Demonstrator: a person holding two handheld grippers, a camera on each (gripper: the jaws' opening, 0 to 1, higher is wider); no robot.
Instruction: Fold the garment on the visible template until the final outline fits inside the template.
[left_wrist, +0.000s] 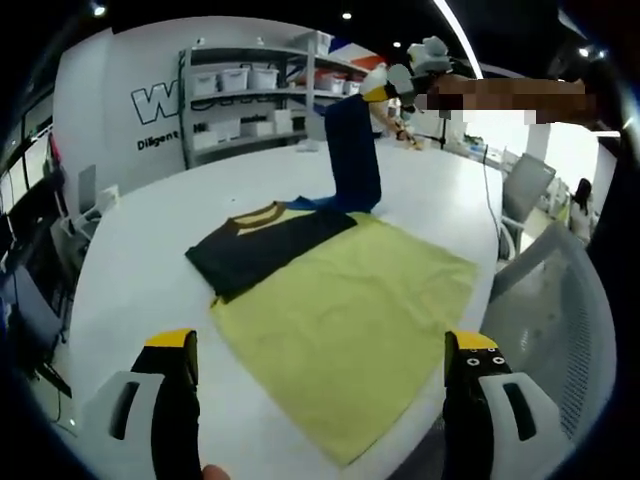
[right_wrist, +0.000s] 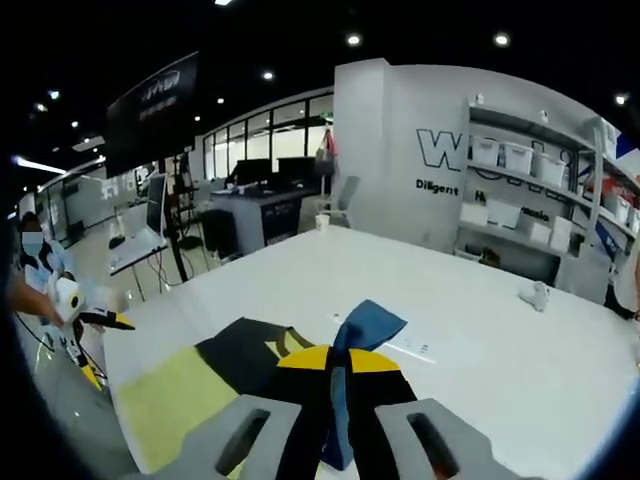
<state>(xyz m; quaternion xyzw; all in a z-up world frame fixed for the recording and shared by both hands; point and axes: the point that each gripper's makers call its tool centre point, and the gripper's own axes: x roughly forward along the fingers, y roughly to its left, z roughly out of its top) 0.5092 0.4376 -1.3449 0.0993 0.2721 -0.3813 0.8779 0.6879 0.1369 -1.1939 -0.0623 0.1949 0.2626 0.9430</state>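
Right tongs (right_wrist: 338, 372) pinch garment (left_wrist: 272, 240) edge (grip partly hidden).

only partial lettering on the white wall (right_wrist: 440, 120) at upper right: big "w", smaller "diligent" under it. rest hidden by shelving (right_wrist: 530, 200).

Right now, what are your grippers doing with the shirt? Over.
Right gripper shut on blue sleeve, lifting it. Left gripper open, holding nothing. Dark blue-and-black shirt partly on yellow fabric template. White table.

Left gripper view overlooks the table (left_wrist: 130, 260) (right gripper view closer); both share it.
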